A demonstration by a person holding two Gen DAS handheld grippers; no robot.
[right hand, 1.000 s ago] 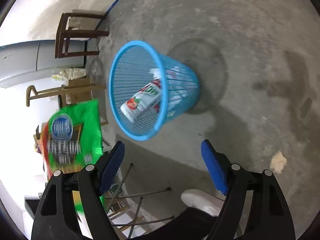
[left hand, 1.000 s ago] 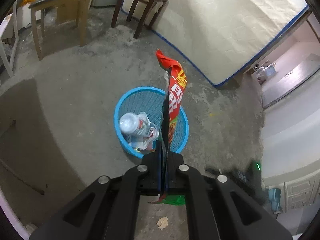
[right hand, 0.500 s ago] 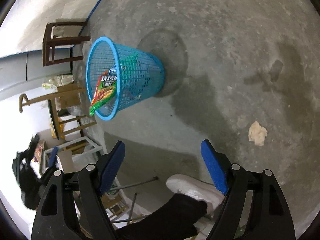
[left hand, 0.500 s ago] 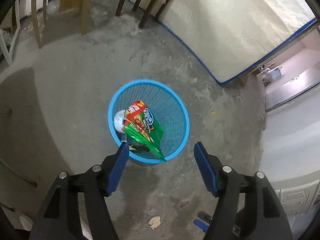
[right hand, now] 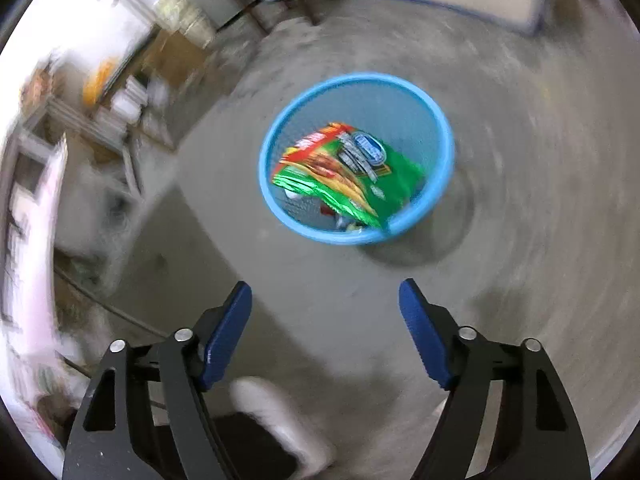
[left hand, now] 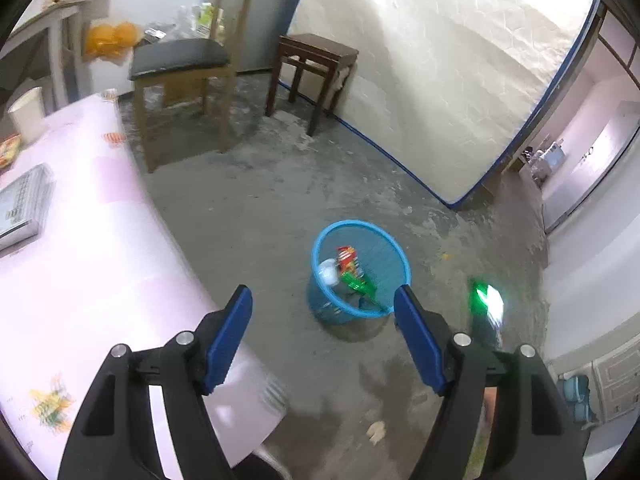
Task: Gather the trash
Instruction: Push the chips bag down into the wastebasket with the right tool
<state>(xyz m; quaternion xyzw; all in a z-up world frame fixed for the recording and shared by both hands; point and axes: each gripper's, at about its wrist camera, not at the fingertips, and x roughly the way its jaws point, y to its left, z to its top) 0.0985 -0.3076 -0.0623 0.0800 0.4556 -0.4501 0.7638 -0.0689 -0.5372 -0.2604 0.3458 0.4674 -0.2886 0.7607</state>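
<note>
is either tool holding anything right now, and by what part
Nothing is held. The left tool and the right tool are both open and empty; the snack bag lies in the blue basket.

Chair (left hand: 182, 92), stool (left hand: 316, 76), mattress (left hand: 440, 72) (propped upright), 1 pink table (left hand: 92, 272).

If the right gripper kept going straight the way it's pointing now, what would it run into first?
The right gripper is open and empty, aimed down at the floor. Its line leads toward the blue basket, probably reaching the green snack bag lying on top first. Motion blur makes depth uncertain; nothing else shows between.
</note>
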